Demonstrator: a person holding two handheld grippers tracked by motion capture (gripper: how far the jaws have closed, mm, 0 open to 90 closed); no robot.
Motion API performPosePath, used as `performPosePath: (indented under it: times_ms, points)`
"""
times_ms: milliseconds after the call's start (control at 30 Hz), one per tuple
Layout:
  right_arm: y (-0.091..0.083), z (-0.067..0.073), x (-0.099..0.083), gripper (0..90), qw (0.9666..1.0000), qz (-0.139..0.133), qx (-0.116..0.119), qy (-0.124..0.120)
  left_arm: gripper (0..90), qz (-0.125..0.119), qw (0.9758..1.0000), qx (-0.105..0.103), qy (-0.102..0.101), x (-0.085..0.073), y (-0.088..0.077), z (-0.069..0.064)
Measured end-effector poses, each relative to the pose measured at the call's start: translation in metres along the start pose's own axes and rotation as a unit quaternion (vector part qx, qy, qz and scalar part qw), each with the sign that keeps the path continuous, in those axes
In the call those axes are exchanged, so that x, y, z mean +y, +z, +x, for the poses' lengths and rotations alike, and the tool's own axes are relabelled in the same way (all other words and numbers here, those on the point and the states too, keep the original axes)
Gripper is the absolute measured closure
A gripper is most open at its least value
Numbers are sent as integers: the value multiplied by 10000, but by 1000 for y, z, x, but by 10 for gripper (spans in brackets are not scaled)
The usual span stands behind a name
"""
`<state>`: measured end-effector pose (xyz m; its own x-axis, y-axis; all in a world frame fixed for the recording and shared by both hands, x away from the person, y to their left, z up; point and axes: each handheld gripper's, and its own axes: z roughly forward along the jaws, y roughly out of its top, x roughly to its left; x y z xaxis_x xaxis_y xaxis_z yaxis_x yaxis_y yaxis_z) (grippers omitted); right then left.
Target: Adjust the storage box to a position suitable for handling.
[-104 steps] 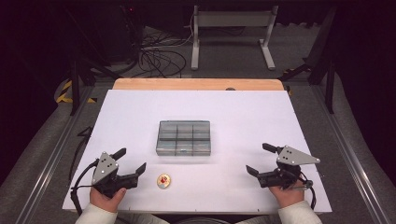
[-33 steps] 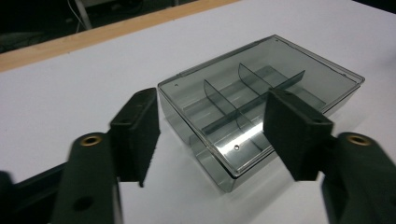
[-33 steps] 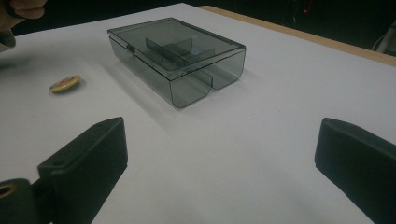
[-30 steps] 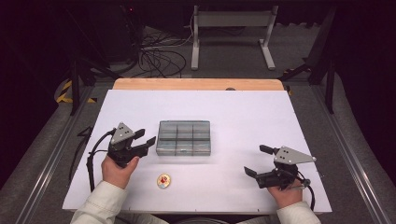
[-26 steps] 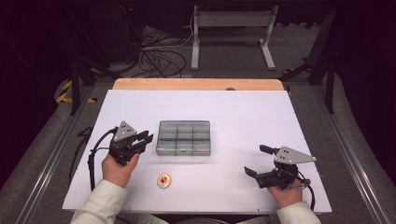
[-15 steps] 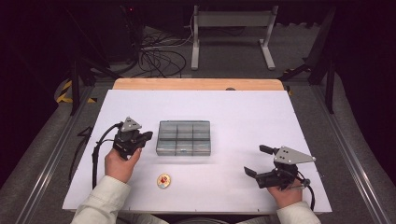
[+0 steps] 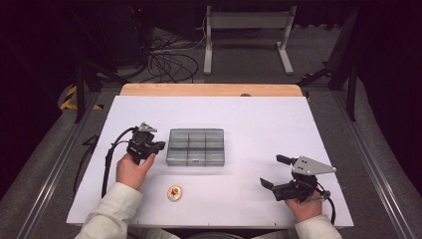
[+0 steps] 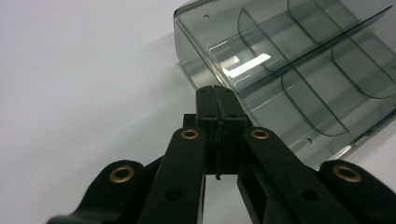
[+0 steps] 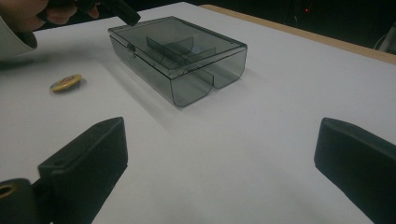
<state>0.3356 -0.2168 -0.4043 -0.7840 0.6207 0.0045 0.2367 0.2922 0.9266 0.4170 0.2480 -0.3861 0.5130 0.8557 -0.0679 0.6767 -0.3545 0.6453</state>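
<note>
A smoky clear compartment box (image 7: 195,147) with its lid down lies mid-table. My left gripper (image 7: 160,146) is shut, nothing between its jaws, and its tips sit just off the box's left end. In the left gripper view the closed tips (image 8: 216,91) point at the box's (image 8: 289,70) near corner, with no clear contact. My right gripper (image 7: 272,171) rests open at the front right, well away from the box. Its wide-apart jaws (image 9: 219,154) face the box (image 9: 177,56) across bare table. The left gripper (image 9: 116,11) appears at the top left of the right gripper view.
A small round yellow-and-red badge (image 7: 174,192) lies near the table's front edge, below the box and left of centre, also visible as a badge (image 9: 66,82) in the right gripper view. The white table top (image 7: 259,119) ends in a wooden strip (image 7: 209,89) at the far side.
The left hand rose from the front left and moved right toward the box's left end, and its jaws closed on nothing. The right hand kept still.
</note>
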Motion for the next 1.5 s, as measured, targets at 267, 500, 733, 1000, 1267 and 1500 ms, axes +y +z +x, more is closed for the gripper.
performPosePath:
  times_ms: [267, 500, 733, 1000, 1267, 1500]
  points:
    - [0, 0, 0, 33, 10000, 9, 4, 9, 899, 488, 9984, -115, -278, 2, 15, 7]
    - [1, 0, 0, 33, 10000, 16, 1, 10, 899, 691, 9967, -240, -356, 4, 22, 8]
    - [0, 0, 0, 33, 10000, 14, -5, 5, 899, 695, 9972, -164, -244, 8, 24, 4]
    - [1, 0, 0, 33, 10000, 18, -2, -1, 898, 617, 9979, -190, -108, 8, 25, 1]
    - [1, 0, 0, 33, 10000, 41, 11, 2, 898, 516, 9982, -301, 40, 12, 28, -10]
    - [2, 0, -1, 33, 10000, 52, 16, -4, 898, 563, 9976, -392, 122, 13, 32, -18]
